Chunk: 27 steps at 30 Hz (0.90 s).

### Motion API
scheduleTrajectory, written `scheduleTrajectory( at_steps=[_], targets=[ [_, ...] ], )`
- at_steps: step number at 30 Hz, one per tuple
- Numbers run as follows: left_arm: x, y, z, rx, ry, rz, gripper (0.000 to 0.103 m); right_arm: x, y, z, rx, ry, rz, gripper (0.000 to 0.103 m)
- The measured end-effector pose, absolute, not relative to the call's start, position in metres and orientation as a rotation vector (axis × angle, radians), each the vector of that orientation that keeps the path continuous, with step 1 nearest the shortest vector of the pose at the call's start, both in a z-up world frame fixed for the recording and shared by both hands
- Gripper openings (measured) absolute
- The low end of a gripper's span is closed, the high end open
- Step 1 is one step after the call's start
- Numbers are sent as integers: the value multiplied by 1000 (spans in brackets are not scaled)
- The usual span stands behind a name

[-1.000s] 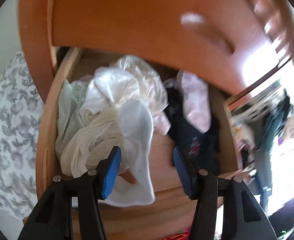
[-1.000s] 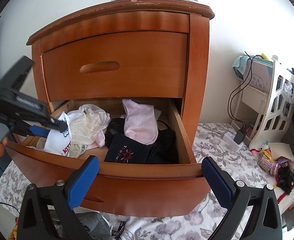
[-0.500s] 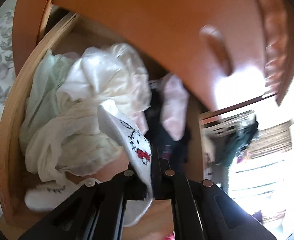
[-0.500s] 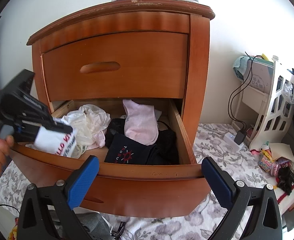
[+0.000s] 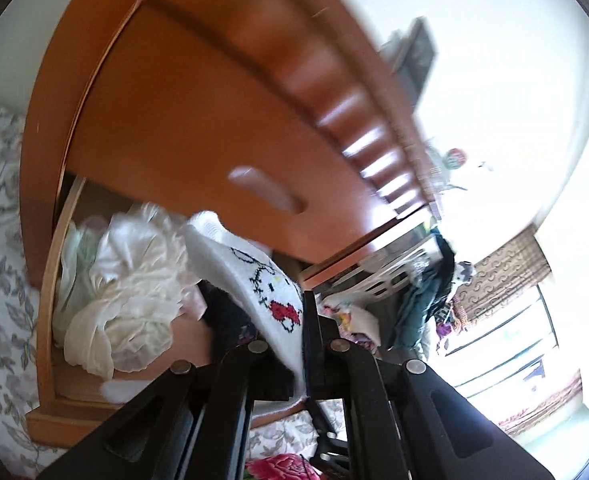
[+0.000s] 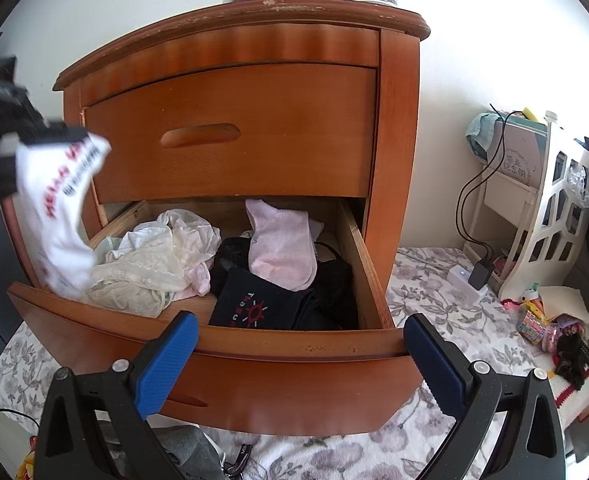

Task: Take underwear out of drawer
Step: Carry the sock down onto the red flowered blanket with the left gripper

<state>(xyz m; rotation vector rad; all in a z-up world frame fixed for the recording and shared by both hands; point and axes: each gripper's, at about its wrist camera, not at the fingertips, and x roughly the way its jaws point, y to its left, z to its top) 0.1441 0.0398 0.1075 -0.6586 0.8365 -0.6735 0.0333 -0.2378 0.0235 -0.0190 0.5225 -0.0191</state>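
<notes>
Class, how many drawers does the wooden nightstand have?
2: the upper drawer is closed; the lower drawer is pulled open, with clothes inside. Nothing suggests more, though its base is hidden.

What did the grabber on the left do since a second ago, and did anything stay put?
The left gripper closed its jaws on the white printed garment and lifted it up out of the open drawer, so it now hangs above the drawer's left front corner. The right gripper kept still, jaws open and empty. The cream pile, pink sock and dark clothes stayed in the drawer.

White underwear (image 6: 60,216) w/ red print; orange-brown drawer (image 6: 254,376).
</notes>
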Motion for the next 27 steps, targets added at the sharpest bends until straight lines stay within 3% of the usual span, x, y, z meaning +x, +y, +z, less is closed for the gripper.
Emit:
scheduleTrajectory(
  at_steps=[11, 27],
  targets=[
    [96, 44, 139, -591, 754, -728, 3, 33, -238, 23, -19, 523, -19, 103],
    [57, 16, 79, -558, 981, -806, 3, 33, -238, 24, -19, 523, -19, 103]
  ],
)
